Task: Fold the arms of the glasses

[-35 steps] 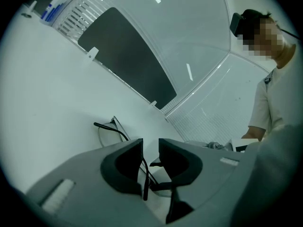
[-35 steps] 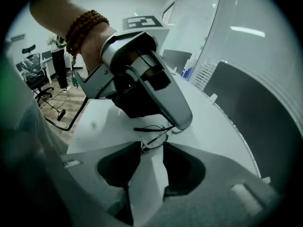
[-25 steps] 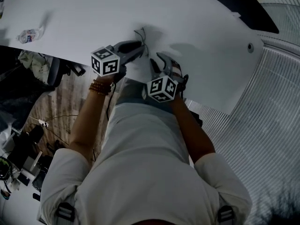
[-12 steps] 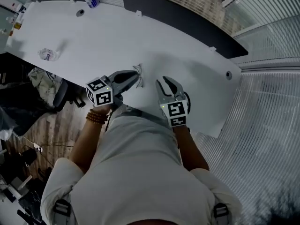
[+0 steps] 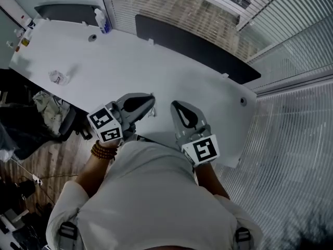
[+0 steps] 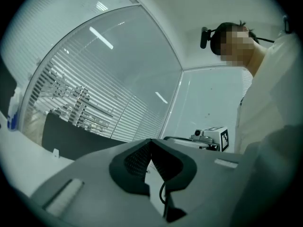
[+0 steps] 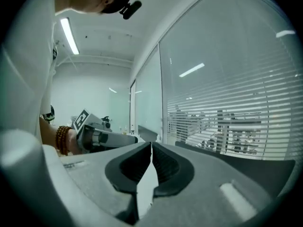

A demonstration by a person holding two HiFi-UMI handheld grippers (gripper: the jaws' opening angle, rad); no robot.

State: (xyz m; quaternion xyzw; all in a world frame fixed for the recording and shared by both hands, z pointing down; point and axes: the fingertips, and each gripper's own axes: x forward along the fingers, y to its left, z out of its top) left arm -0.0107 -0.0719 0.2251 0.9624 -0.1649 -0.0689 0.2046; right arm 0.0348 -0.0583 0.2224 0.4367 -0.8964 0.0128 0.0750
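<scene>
Pinching the glasses [image 6: 163, 194], the left hand-held gripper [image 5: 152, 102] hung at nine o'clock of the right hand-held gripper [image 5: 174, 106], closed empty.

White table [image 5: 171, 72]; crumpled wrapper [image 5: 58, 77] on left part; bottle [image 5: 102, 21] at far edge; blinds [image 5: 296, 134] right.
</scene>
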